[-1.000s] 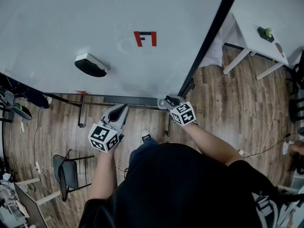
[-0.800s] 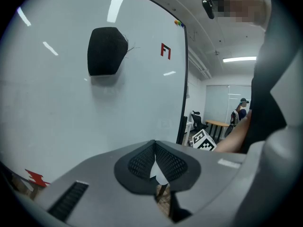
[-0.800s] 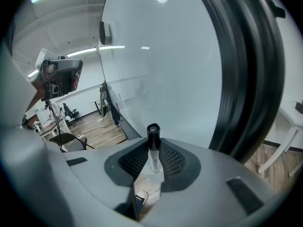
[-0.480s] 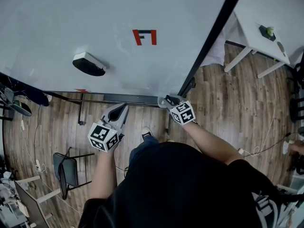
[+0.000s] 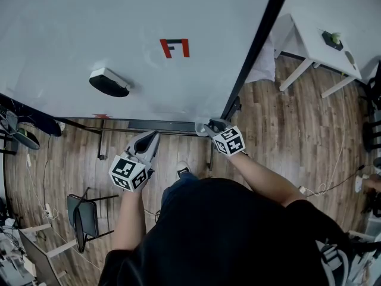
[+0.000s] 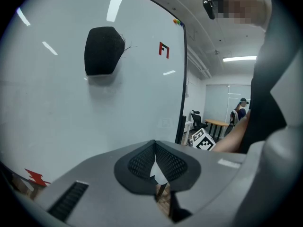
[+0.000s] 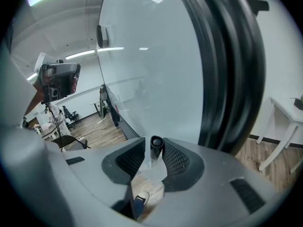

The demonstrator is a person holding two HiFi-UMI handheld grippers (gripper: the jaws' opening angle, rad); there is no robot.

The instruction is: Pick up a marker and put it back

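Note:
A black-capped marker (image 7: 156, 144) stands end-on between the pads of my right gripper (image 7: 152, 151). The jaws have just been opening. The marker is close against the right pad, with a gap on its left side. In the head view the right gripper (image 5: 208, 126) is at the whiteboard's lower right corner, by the tray (image 5: 161, 125); the marker is too small to make out there. My left gripper (image 5: 153, 137) hovers just below the tray, shut with nothing in it, its pads (image 6: 142, 162) meeting at the tips.
The whiteboard (image 5: 119, 28) carries a black eraser (image 5: 109, 82) and a red drawn mark (image 5: 175, 47). Its black frame post (image 5: 256, 46) runs down the right side. A white table (image 5: 321, 46) stands at the right and a black chair (image 5: 83, 216) at the lower left, on wooden floor.
Both grippers stay where they were. The eraser and red mark drift slightly left in the head view as the camera shifts.

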